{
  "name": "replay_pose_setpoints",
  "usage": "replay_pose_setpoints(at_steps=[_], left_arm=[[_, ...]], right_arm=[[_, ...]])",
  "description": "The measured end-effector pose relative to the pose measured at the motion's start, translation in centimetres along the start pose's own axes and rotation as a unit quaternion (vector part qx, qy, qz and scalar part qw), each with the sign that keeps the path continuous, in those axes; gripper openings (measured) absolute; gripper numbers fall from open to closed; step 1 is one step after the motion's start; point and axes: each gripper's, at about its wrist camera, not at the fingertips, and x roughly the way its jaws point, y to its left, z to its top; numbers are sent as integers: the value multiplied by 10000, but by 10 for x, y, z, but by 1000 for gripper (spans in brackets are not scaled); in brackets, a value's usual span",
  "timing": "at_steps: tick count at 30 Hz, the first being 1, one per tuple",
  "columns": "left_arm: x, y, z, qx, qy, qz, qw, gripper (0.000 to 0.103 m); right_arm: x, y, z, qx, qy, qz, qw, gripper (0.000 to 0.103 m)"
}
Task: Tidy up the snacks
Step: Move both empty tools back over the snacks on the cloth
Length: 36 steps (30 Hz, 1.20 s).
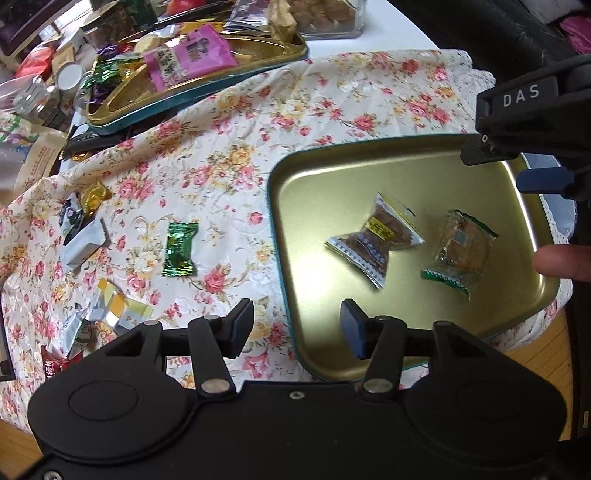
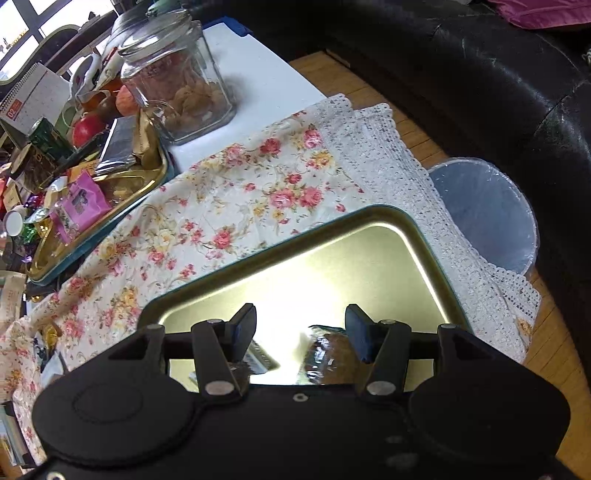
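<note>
Both wrist views are brightly lit by daylight, and a window (image 2: 22, 33) blown out to white sits in the upper left of the right wrist frame. The shallow gold-coloured metal tray with a teal rim (image 1: 280, 206) throws strong glare, a white patch at its lower left in the left view and a washed-out centre in the right view. Fisheye distortion bends the floral tablecloth (image 1: 207, 177) and tray edges towards the frame borders, and the cluttered upper left corners look soft and slightly blurred.
</note>
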Motion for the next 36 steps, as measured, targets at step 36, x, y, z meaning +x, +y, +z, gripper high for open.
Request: replay_pose_setpoints(at_steps=[36], left_arm=[[-56,250,-11,-2662,-636,695,9593,59]], right_arm=[[24,225,-65,-1430,584,693,9856,57]])
